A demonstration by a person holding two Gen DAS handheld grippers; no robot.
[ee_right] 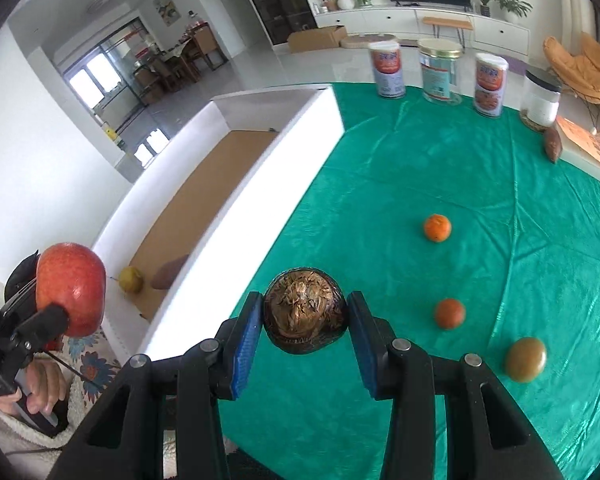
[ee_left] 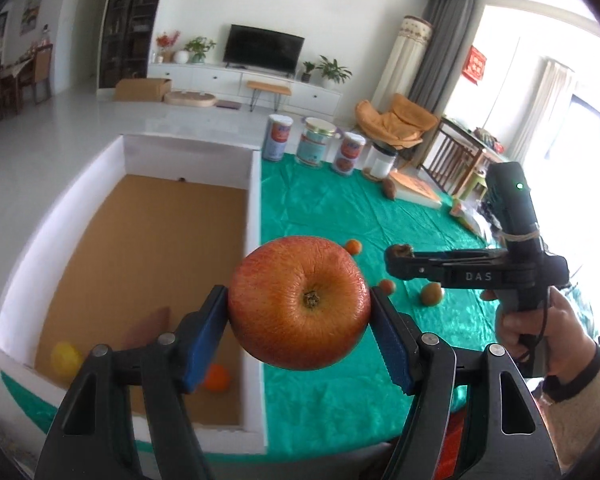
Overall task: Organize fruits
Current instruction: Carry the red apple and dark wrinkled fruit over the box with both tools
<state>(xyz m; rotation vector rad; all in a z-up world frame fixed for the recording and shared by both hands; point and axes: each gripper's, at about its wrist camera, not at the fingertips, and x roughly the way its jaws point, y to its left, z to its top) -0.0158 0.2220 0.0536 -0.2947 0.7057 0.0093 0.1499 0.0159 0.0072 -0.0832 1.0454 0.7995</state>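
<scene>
Item one: my left gripper (ee_left: pixel 299 334) clamps the apple (ee_left: pixel 299 302) between both pads, above the box's (ee_left: pixel 256 216) right wall. Item two: my right gripper (ee_right: pixel 304 346) pinches a dark fruit (ee_right: pixel 305 311), right of the box.

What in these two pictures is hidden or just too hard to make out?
- Left wrist view: the orange fruit in the white box is partly hidden by the left gripper, which holds the apple.
- Right wrist view: the box's near end is hidden by its own wall.
- Both views: print on the tins is too small to read.
- Right gripper: what its dark brown fruit is stays unclear.
</scene>
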